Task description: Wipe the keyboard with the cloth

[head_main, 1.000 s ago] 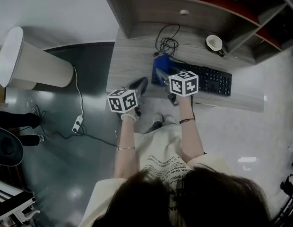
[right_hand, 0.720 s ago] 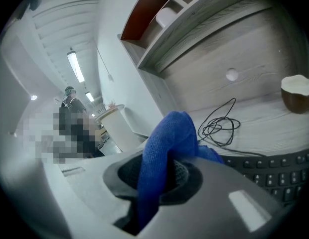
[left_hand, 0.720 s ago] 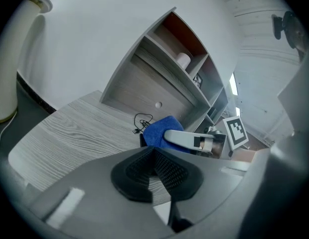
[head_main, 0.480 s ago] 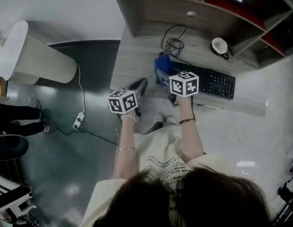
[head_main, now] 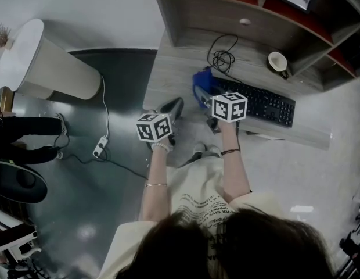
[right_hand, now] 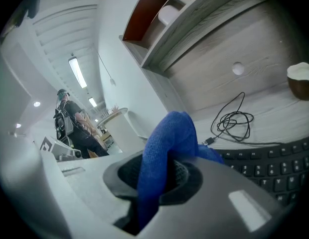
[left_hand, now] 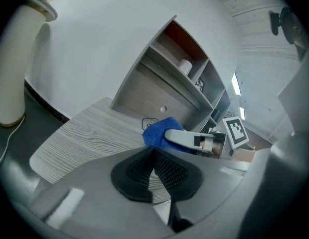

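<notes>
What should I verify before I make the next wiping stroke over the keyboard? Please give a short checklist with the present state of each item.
1. The cloth is gripped in the right tongs: ok.
2. The cloth sits at the left end of the keyboard: ok.
3. The cloth presses on the keys: cannot tell.
4. The left tongs are shut, empty and away from the keyboard: ok.
5. The coiled cable lies behind the keyboard, not on the keys: ok.
6. The cup stands apart from the keyboard: ok.
</notes>
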Demonstrator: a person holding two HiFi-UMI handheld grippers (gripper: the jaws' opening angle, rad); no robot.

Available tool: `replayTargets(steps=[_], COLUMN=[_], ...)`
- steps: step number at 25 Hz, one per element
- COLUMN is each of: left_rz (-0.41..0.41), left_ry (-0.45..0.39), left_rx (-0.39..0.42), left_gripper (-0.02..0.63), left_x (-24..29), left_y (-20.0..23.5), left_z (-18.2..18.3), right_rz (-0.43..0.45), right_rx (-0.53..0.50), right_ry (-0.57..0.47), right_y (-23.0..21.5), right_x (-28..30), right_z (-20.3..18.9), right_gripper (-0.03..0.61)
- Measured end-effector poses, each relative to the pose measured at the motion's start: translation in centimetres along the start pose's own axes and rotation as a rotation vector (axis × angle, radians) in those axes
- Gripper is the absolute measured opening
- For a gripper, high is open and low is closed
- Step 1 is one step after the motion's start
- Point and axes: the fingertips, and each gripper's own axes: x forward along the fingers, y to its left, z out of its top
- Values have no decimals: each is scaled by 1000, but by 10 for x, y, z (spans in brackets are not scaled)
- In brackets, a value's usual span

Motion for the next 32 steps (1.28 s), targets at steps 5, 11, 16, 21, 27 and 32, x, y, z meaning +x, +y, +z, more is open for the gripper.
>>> replayTargets(steps=[5,11,16,21,27,32], left_rz=[25,31,18,-7,-24,-51], left_ry=[-61,-113,-137,-159,-216,-273], left_rx=[36,69,77,101,149,203], left_gripper=[-12,-12,-11,-12,-12,-12], left_x=[-6,-12,-12,-10,-12,-18], left_y=[4,6,3,-6,-17,-31], left_z=[9,19,25,32,50,76], right_rz=[8,27,42,78,126,138], right_rx=[2,-19,-43,-77,-139,-188], right_ry=[-26,-83,-106,-162,-219,-253], right_y=[4,12,17,24,34,39], right_x=[2,-2,-6,-14,-24,-34], right_z=[2,12,18,34,50,63], right_gripper=[52,52,52,52,52,52])
